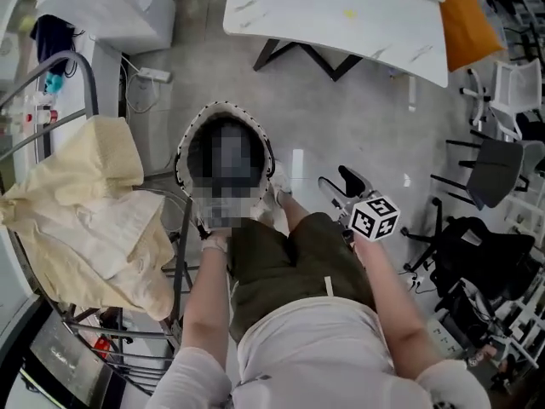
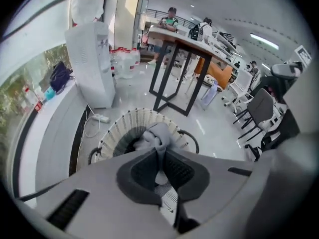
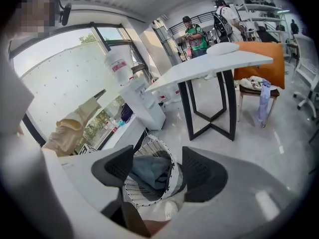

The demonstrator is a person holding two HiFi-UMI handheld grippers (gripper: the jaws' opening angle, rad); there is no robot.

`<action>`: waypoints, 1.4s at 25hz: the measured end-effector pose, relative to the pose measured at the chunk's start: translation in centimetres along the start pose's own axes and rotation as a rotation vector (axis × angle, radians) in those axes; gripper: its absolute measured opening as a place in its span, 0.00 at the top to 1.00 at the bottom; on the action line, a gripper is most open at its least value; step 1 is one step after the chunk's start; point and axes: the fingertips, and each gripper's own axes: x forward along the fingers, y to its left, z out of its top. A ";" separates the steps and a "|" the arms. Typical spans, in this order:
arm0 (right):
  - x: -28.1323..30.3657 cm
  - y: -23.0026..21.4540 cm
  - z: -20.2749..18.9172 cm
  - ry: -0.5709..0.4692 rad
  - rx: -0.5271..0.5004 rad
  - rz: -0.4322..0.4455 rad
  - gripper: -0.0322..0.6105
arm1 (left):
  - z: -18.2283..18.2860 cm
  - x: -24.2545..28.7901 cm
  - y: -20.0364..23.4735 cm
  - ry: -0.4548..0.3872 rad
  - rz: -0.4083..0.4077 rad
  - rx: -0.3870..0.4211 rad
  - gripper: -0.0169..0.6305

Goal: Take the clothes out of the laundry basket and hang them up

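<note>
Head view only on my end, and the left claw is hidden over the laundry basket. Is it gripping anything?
Observer: Yes. In the left gripper view the left claw is shut on a grey garment, held above the laundry basket.
Operator: Right claw?
Observer: The right claw is open and holds nothing; only the basket shows through the gap.
Operator: More clothes inside?
Observer: Yes, the right gripper view shows a grey-blue garment lying in the basket.

I wear a white long-sleeved top, olive-green shorts, a white sneaker; my pale grey right gripper has dark ribbed pads and a black-and-white marker cube.
</note>
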 end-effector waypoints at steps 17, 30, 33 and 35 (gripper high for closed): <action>-6.0 5.8 9.9 -0.093 -0.197 0.177 0.48 | 14.8 -24.0 -5.3 -0.380 0.116 0.109 0.95; -4.6 12.4 9.6 0.083 -0.476 0.589 0.48 | 18.0 -44.5 -6.8 -0.712 0.476 -0.129 0.95; -4.8 14.6 7.6 0.146 -0.549 0.693 0.48 | 17.8 -49.2 -8.3 -0.792 0.570 -0.158 0.95; -5.0 16.4 5.9 0.187 -0.623 0.765 0.48 | 17.9 -52.2 -9.6 -0.846 0.633 -0.158 0.95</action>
